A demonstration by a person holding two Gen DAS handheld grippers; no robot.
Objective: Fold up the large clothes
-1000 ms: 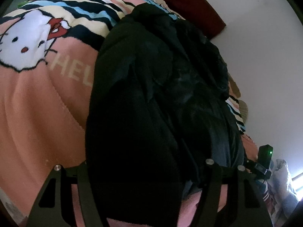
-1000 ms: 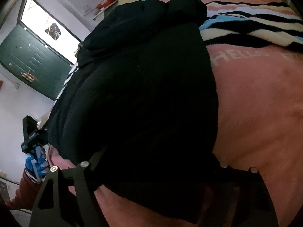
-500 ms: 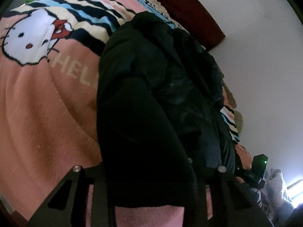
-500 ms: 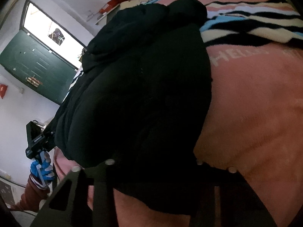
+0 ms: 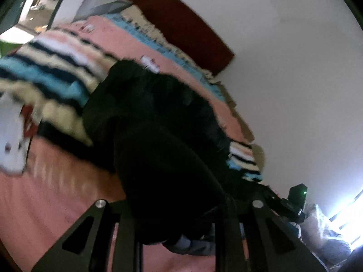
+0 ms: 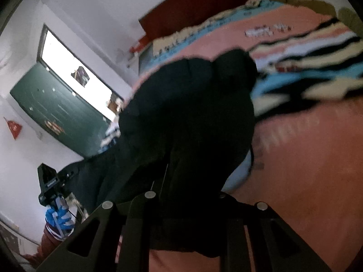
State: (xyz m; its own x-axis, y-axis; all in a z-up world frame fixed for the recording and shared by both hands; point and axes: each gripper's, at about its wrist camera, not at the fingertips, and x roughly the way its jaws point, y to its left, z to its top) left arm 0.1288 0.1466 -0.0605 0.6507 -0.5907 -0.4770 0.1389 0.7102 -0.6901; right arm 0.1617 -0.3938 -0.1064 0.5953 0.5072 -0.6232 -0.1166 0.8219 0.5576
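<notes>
A large black jacket point(image 5: 154, 122) lies along the pink cartoon-cat blanket point(image 5: 56, 181) on the bed. My left gripper point(image 5: 177, 222) has its jaws closing on the jacket's near edge, which is bunched between the fingers and raised off the blanket. In the right wrist view the same jacket point(image 6: 192, 113) fills the middle. My right gripper point(image 6: 183, 215) is also closing, pinching the other near corner and holding it up. A pale lining shows under the lifted hem. The fingertips are hidden in dark cloth and both views are blurred.
The striped part of the blanket point(image 6: 306, 79) lies beyond the jacket, with a dark red headboard point(image 5: 188, 29) against a white wall. A green door point(image 6: 56, 108) stands open beside the bed. A blue-gloved hand point(image 6: 57, 217) holds the other gripper's handle.
Both grippers went from wide around the jacket's near edge to closed on it. Both have then risen and tilted up, lifting the hem, so more wall and headboard show.
</notes>
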